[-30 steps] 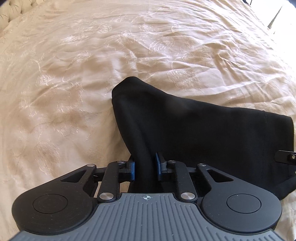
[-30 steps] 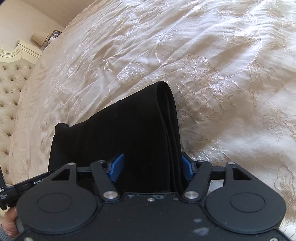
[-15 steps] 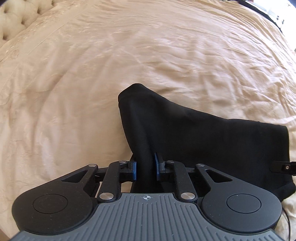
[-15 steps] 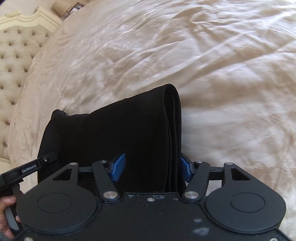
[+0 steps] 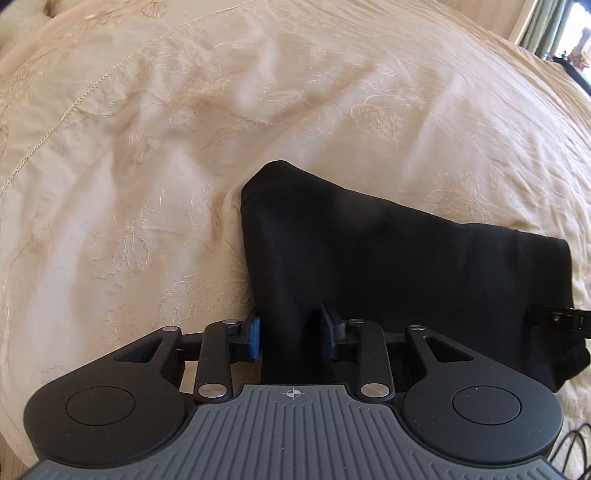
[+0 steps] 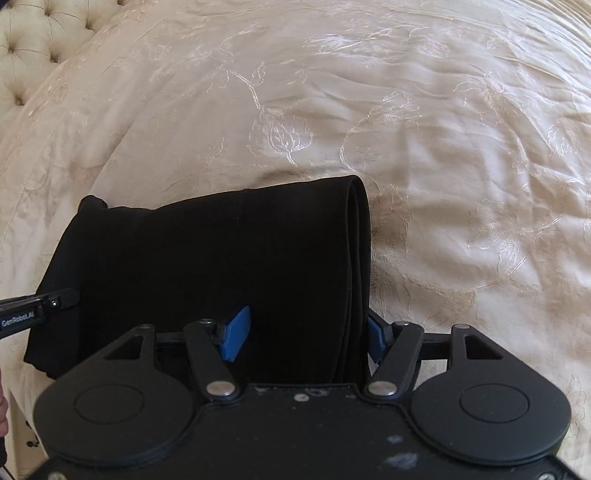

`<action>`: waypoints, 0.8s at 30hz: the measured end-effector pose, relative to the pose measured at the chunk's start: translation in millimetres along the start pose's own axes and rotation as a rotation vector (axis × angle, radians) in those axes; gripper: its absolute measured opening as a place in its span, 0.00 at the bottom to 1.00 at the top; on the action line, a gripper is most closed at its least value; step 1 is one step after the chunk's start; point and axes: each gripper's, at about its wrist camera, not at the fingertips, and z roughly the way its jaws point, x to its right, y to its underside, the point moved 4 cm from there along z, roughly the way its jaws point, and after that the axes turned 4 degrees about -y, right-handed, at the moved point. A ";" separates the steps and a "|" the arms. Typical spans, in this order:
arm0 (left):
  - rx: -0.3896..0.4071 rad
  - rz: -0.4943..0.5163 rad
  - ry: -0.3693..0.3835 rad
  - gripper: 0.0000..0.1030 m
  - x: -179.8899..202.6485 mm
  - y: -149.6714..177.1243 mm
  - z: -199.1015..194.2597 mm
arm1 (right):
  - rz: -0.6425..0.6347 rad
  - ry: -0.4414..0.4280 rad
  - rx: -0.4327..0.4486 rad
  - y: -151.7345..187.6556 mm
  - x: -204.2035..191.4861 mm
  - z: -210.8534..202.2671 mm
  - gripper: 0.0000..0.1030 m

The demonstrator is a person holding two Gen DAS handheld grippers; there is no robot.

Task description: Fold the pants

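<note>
The black pants are folded into a thick bundle over the cream embroidered bedspread. My left gripper has the bundle's left end between its blue pads, and the cloth fills the gap as the jaws are opening. In the right wrist view the pants show a stacked fold edge on the right. My right gripper stands very wide around that thick end, its jaws opening slightly and cloth spanning pad to pad. Each gripper's tip shows in the other's view: right gripper, left gripper.
The bedspread stretches wide on all sides of the pants. A tufted headboard is at the upper left of the right wrist view. A curtain and window sit at the far right. A hand shows at the left edge.
Both grippers have carried the pants across the bed toward the headboard, rolling as they went. The left jaws stand wider apart than half a second ago.
</note>
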 end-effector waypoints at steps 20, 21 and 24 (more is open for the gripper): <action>0.146 -0.034 -0.172 0.47 -15.3 20.1 -85.8 | -0.047 0.208 0.153 19.9 10.3 -102.3 0.64; 0.150 -0.037 -0.177 0.50 -10.6 22.5 -94.2 | -0.042 0.202 0.151 21.7 6.7 -106.9 0.64; 0.152 -0.039 -0.187 0.51 5.6 29.9 -116.5 | -0.038 0.178 0.152 29.2 -10.2 -119.0 0.64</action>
